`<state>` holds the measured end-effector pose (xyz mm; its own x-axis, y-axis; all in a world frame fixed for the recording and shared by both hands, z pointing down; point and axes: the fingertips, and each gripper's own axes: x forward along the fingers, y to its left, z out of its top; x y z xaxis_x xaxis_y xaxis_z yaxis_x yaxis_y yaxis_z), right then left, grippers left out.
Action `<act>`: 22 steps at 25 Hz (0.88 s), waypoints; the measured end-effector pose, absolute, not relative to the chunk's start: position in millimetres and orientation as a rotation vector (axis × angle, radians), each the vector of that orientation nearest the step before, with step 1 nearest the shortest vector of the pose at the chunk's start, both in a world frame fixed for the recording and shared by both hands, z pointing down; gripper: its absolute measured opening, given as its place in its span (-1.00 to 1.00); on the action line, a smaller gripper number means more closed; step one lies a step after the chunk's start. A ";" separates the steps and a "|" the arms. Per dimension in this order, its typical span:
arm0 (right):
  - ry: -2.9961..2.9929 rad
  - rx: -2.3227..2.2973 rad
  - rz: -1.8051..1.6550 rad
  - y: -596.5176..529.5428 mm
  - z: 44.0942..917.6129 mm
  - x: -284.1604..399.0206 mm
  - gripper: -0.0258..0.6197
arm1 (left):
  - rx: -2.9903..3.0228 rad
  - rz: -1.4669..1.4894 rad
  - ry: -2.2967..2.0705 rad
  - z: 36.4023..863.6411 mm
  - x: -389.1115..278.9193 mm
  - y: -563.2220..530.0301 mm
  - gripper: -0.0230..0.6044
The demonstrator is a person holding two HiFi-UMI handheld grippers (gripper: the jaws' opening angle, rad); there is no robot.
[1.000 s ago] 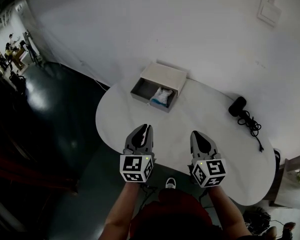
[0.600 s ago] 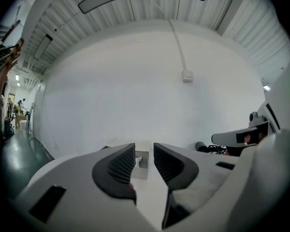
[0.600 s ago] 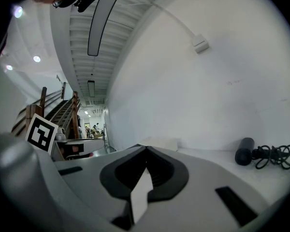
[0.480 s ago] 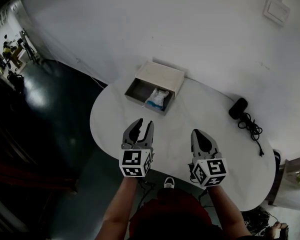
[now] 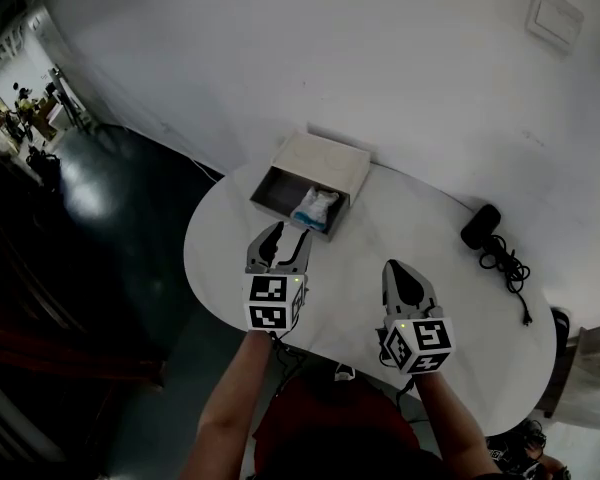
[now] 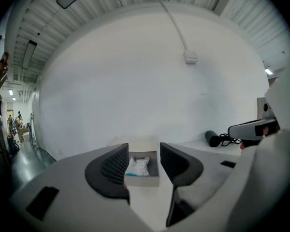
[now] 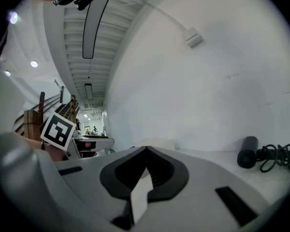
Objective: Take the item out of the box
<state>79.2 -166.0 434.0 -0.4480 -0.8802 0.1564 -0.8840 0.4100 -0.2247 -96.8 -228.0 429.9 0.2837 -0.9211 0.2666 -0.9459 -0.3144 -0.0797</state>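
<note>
The white crumpled blue-edged packet (image 5: pixel 314 208) lies in the open pale cardboard box (image 5: pixel 325 161) just ahead of the left gripper (image 5: pixel 292 230), whose jaws have just been opening (apart, nothing between them); the right gripper (image 5: pixel 394 266) has its jaws together.

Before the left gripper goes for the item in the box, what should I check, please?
1. Left gripper jaws apart, have just been opening, nothing between them: ok.
2. White packet lies in the open box: ok.
3. Left gripper points at the packet: ok.
4. Left gripper at the box: not ok, bare table between them.
5. Right gripper shut, off to the side: ok.
</note>
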 end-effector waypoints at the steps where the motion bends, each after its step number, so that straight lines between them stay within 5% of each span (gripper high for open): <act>1: -2.628 1.641 0.434 -167.6 433.8 78.9 -0.88 | 2.445 0.426 -1.774 430.1 -95.2 -232.3 -0.28; 22: -2.479 1.755 0.472 -219.3 455.1 60.7 -0.88 | 2.532 0.767 -1.426 494.6 -80.6 -340.3 -0.12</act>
